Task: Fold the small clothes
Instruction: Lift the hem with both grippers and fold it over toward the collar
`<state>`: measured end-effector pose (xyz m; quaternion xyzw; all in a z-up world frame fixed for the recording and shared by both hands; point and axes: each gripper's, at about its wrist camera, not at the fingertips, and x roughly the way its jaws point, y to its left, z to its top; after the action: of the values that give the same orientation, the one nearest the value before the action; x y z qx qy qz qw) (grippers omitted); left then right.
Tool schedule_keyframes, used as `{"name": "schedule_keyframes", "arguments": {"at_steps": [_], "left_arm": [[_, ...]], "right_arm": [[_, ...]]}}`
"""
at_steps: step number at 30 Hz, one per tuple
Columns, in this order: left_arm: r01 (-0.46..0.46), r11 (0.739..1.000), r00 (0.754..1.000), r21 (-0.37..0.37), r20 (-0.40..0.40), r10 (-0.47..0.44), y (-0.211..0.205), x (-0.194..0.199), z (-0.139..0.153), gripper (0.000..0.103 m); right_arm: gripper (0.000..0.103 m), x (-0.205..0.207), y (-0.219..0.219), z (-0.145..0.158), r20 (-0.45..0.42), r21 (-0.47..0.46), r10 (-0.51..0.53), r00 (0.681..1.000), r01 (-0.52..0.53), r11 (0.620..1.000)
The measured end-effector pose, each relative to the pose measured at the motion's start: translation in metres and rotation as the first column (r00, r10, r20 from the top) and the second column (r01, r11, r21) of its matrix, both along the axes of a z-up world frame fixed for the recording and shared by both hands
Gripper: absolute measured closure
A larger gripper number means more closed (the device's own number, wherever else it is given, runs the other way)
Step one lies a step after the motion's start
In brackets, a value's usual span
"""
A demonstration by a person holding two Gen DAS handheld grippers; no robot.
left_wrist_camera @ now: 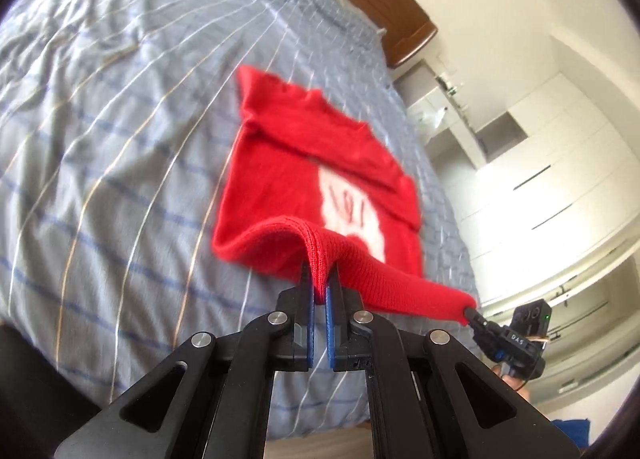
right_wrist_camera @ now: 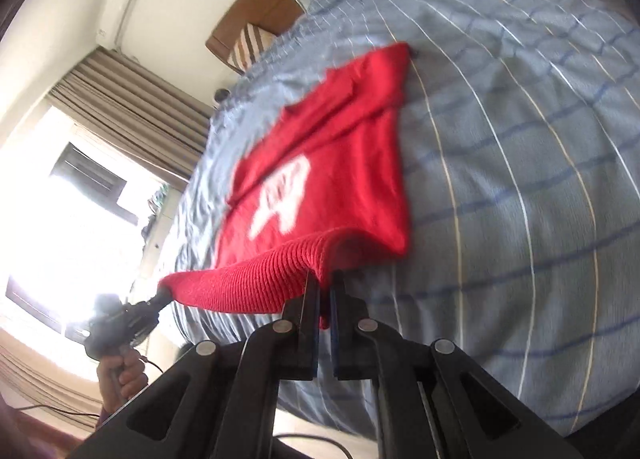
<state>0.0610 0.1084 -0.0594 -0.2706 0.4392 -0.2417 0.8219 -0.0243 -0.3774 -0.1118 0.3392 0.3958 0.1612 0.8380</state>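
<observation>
clearly the fold is at its lifting stage. nearest the lens in the left wrist view, the left gripper [left_wrist_camera: 320, 283] has its jaws pinched tight on the ribbed hem [left_wrist_camera: 320, 255] of the red sweater [left_wrist_camera: 288, 163], a tuck of knit standing up between the blue pads [left_wrist_camera: 331, 323]. the right wrist view gives the same picture on its own side: the right gripper [right_wrist_camera: 325, 291] is closed hard on the same ribbed band, red cloth squeezed between its fingers. between the two grips the hem hangs as a raised, slightly sagging strip clear of the striped bedcover [left_wrist_camera: 100, 179], while the rest of the sweater lies flat on the bed beyond, sleeves already folded in across the chest and a white motif [left_wrist_camera: 352, 211] showing.

judging from that, the bottom-edge fold is in hand and barely begun. the next move calls for both grippers to carry the hem forward together, level and evenly spaced, and lay it toward the far, collar end so the body halves over itself; uneven travel would skew the fold or drag the tucked sleeves loose.

each view adds something. the left one shows the right gripper from outside at the far end of the hem, and beyond the bed a wooden headboard [left_wrist_camera: 380, 7] and white cupboards [left_wrist_camera: 560, 163]. the right one shows the person's hand [right_wrist_camera: 120, 375] wrapped on the left gripper's handle, then a bright window with curtains [right_wrist_camera: 132, 99] and a wall air conditioner [right_wrist_camera: 120, 3].
</observation>
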Motion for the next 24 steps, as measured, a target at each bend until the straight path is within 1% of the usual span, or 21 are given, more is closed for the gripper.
{"name": "schedule_keyframes", "arguments": {"at_steps": [2, 4, 5, 7, 9, 12, 14, 17, 18, 19, 20, 21, 22, 23, 24], "left_arm": [[-0.002, 1.0, 0.999, -0.009, 0.04, 0.002, -0.004, 0.036, 0.014, 0.101], [-0.004, 1.0, 0.997, 0.013, 0.071, 0.003, -0.016, 0.08, 0.019, 0.101], [-0.012, 1.0, 0.997, 0.023, 0.072, 0.01, -0.019, 0.101, 0.018, 0.101], [-0.025, 0.999, 0.998, 0.044, 0.059, 0.023, -0.03, 0.147, 0.013, 0.101], [-0.042, 0.996, 0.999, 0.08, 0.035, 0.039, -0.041, 0.192, 0.003, 0.101], [-0.066, 0.989, 0.998, 0.132, -0.001, 0.067, -0.055, 0.243, -0.012, 0.101], [-0.078, 0.985, 0.996, 0.152, -0.032, 0.084, -0.062, 0.269, -0.025, 0.101], [-0.089, 0.978, 0.993, 0.191, -0.055, 0.102, -0.069, 0.293, -0.042, 0.1], [-0.099, 0.973, 0.992, 0.209, -0.06, 0.114, -0.07, 0.299, -0.046, 0.096], [-0.117, 0.966, 0.989, 0.229, -0.066, 0.135, -0.069, 0.305, -0.049, 0.088], [-0.14, 0.96, 0.984, 0.241, -0.073, 0.162, -0.067, 0.309, -0.052, 0.076], [-0.165, 0.958, 0.979, 0.236, -0.079, 0.188, -0.064, 0.312, -0.053, 0.042], [-0.199, 0.952, 0.972, 0.231, -0.08, 0.223, -0.059, 0.314, -0.054, 0.02], [-0.238, 0.946, 0.964, 0.22, -0.062, 0.257, -0.053, 0.311, -0.051, 0.017], [-0.257, 0.945, 0.961, 0.204, -0.046, 0.271, -0.049, 0.309, -0.048, 0.017]], "right_arm": [[0.1, 0.032, -0.007, 0.014, 0.05, 0.03, -0.022, 0.998, 0.021, 0.999], [0.099, 0.071, -0.01, 0.027, 0.097, 0.01, -0.039, 0.995, 0.039, 0.999], [0.099, 0.092, -0.012, 0.03, 0.113, 0.003, -0.049, 0.992, 0.049, 0.999], [0.099, 0.137, -0.018, 0.03, 0.112, 0.032, -0.074, 0.991, 0.071, 0.997], [0.099, 0.182, -0.024, 0.025, 0.095, 0.047, -0.099, 0.991, 0.095, 0.994], [0.099, 0.243, -0.036, 0.011, 0.04, 0.064, -0.131, 0.991, 0.128, 0.99], [0.099, 0.274, -0.041, -0.005, -0.015, 0.08, -0.15, 0.989, 0.151, 0.985], [0.099, 0.305, -0.049, -0.027, -0.073, 0.096, -0.18, 0.981, 0.186, 0.978], [0.098, 0.314, -0.049, -0.034, -0.087, 0.107, -0.183, 0.979, 0.192, 0.976], [0.094, 0.322, -0.05, -0.04, -0.096, 0.113, -0.187, 0.978, 0.197, 0.974], [0.09, 0.328, -0.05, -0.044, -0.101, 0.109, -0.2, 0.975, 0.211, 0.971], [0.087, 0.33, -0.051, -0.047, -0.1, 0.1, -0.219, 0.971, 0.229, 0.968], [0.074, 0.332, -0.053, -0.048, -0.093, 0.102, -0.23, 0.969, 0.239, 0.966], [0.066, 0.333, -0.055, -0.047, -0.087, 0.102, -0.242, 0.966, 0.25, 0.963], [0.065, 0.332, -0.057, -0.046, -0.079, 0.097, -0.254, 0.964, 0.261, 0.96]]}}
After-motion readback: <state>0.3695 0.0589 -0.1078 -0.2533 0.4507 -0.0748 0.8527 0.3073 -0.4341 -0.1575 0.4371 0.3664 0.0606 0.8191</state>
